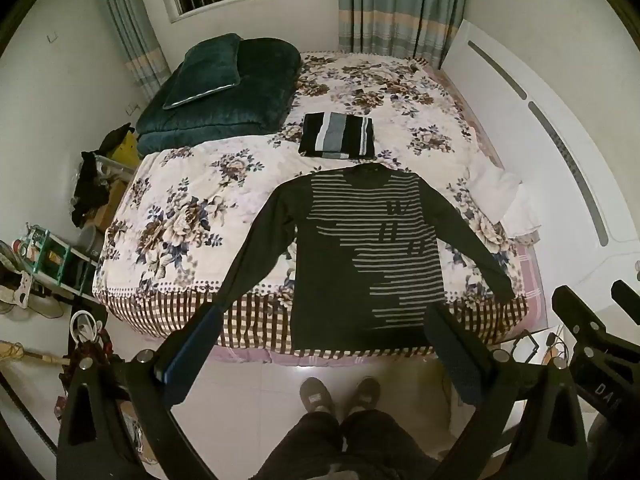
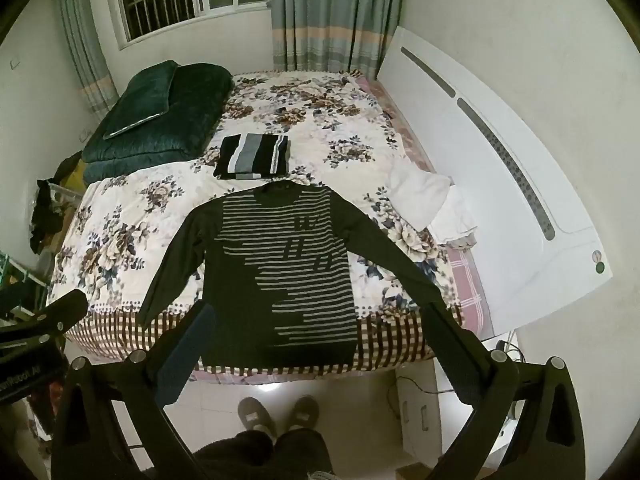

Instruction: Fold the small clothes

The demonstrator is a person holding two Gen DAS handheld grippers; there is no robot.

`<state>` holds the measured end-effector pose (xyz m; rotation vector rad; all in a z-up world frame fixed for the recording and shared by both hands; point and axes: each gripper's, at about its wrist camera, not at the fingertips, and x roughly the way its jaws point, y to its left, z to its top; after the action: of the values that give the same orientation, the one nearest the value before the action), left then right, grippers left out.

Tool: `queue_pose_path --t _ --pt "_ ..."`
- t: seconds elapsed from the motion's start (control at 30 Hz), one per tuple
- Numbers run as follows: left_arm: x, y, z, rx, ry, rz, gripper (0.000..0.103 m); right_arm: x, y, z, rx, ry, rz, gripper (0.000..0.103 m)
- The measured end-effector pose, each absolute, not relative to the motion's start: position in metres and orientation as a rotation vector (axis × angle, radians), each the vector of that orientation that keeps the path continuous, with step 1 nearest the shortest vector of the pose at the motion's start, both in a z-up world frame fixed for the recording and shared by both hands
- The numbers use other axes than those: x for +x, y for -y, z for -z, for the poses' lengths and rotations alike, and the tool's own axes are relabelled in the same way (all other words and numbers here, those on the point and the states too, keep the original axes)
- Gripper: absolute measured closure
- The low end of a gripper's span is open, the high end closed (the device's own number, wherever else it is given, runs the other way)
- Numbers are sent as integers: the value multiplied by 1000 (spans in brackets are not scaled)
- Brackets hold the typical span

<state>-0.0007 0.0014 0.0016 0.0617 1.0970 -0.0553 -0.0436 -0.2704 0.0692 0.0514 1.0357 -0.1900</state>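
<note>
My left gripper [image 1: 324, 336] hangs spread wide, holding nothing. At twelve o'clock from it, the striped sweater [image 1: 360, 248] lies flat on the floral bed [image 1: 192, 200], sleeves out. My right gripper [image 2: 316, 332] gapes likewise, unloaded.

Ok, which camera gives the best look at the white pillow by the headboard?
The right wrist view: the white pillow sits well inside the frame, its whole top visible beside the sweater. The left wrist view shows the same pillow further toward the edge, smaller and more distorted.
</note>
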Motion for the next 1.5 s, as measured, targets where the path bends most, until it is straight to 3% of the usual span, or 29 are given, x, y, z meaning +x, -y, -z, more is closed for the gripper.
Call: queue_pose_path --t 1.5 --pt "11 4 -12 63 -1086 53 0 -42 256 -93 47 -1017 170 0"
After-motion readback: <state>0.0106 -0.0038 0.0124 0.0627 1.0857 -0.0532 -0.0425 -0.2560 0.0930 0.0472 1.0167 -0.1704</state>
